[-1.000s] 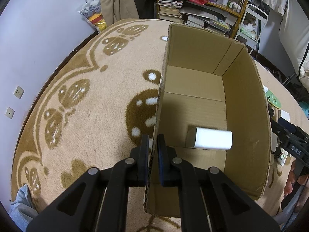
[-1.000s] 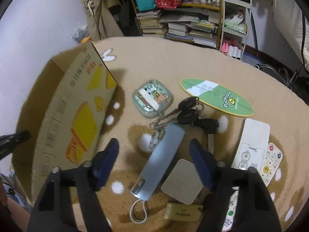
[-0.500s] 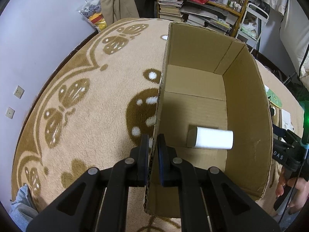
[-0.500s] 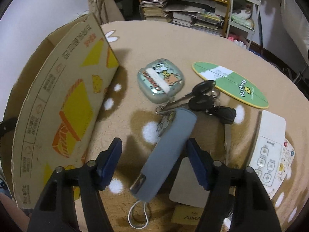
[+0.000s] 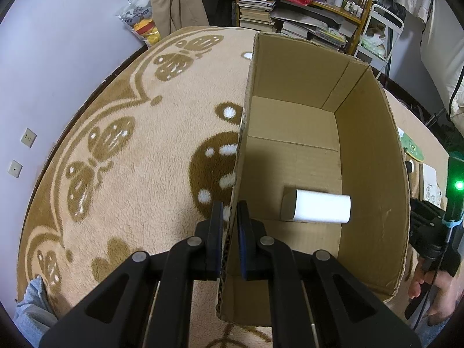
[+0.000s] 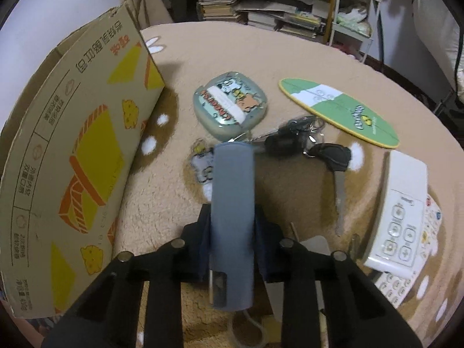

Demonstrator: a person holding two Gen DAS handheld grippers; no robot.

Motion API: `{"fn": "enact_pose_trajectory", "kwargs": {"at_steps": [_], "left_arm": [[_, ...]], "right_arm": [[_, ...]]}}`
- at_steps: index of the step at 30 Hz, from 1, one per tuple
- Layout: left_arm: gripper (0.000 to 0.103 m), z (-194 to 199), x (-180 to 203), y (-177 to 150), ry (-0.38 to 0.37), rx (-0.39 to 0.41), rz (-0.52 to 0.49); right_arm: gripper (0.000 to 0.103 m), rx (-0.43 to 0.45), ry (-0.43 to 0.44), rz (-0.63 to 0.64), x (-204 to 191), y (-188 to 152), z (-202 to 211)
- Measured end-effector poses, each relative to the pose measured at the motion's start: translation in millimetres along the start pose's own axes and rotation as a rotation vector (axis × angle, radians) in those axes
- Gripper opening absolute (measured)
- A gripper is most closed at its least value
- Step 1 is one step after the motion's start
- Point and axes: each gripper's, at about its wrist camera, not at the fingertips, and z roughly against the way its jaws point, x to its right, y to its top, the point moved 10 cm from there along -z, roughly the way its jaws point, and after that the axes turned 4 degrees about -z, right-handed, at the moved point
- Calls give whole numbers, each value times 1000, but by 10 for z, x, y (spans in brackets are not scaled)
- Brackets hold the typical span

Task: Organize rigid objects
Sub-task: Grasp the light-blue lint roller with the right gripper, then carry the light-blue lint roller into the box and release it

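An open cardboard box (image 5: 374, 174) stands on the beige rug, and my left gripper (image 5: 230, 211) is shut on its near left wall. Inside the box lies a white cylinder (image 5: 320, 210). In the right wrist view the same box (image 6: 81, 145) stands at the left. My right gripper (image 6: 232, 226) points down over a grey-blue stick-shaped device (image 6: 233, 203) with a cord loop at its near end. Its jaws are closing, and the pads now touch both sides of the stick.
Beyond the stick lie a cartoon-printed tin (image 6: 230, 104), a bunch of keys (image 6: 301, 142) and a green oval pad (image 6: 336, 110). A white remote (image 6: 400, 211) sits on a second remote (image 6: 417, 264) at the right. A grey square card (image 6: 314, 243) lies by the right finger. Shelves of books stand behind.
The right gripper sank over the grey-blue stick and its jaws narrowed from wide apart to touching it; the stick now lies straight between them. The left gripper and box stayed still.
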Motion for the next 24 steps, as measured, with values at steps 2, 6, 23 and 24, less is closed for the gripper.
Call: {"fn": "enact_pose_trajectory", "kwargs": {"at_steps": [2,6,23,24], "left_arm": [[9,-8,-1,-9,3,-3,-3],[9,-7,-3,-9,-1,-4,-1],[8,20,18,-34,-6,-4,-11],[8,25,16,-34,-10,-3,-8]], "right_arm": [[29,16,-8,5,-11,-11,69],[29,32,-6,10,-77,1,190],[29,197,47,75,-456,489,1002],[29,208,52,80,-495,535,1049]]}}
